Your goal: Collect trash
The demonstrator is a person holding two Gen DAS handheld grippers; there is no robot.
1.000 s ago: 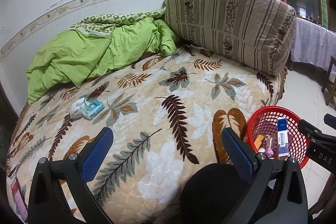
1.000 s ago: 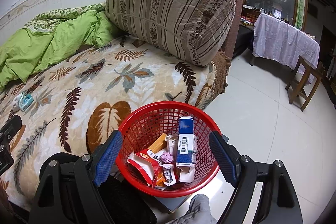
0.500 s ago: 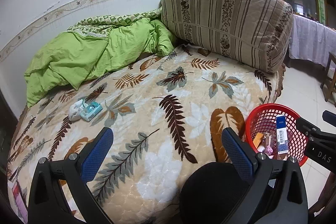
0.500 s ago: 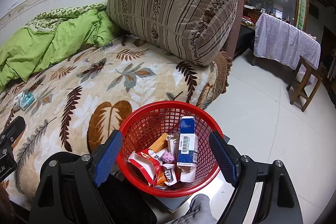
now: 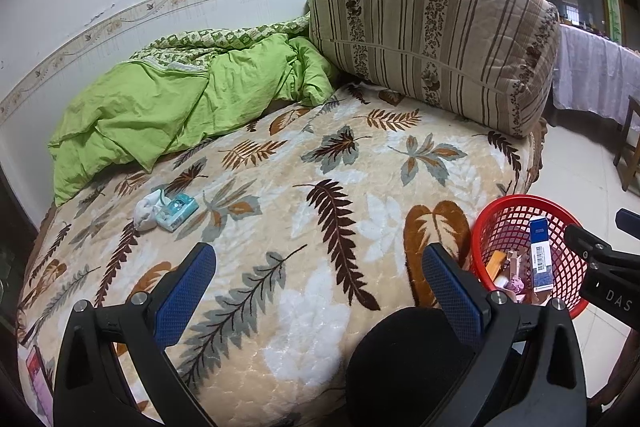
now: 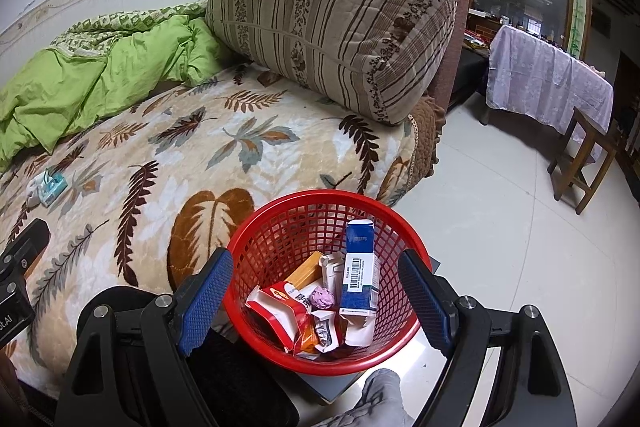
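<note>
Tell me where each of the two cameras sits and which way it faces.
Left wrist: rides on the left gripper, open, facing across the leaf-print bed toward the green quilt; the right gripper's tip shows at right.
Right wrist: rides on the right gripper, open, looking down into the red basket beside the bed.
Shared: bed, basket, striped pillow, tissue pack.

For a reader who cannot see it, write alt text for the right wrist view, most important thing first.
An open, empty right gripper hangs over a red mesh basket holding a blue carton, wrappers and other trash. The basket sits on the floor beside a bed with a leaf-print blanket, a striped pillow and a small teal packet.
</note>
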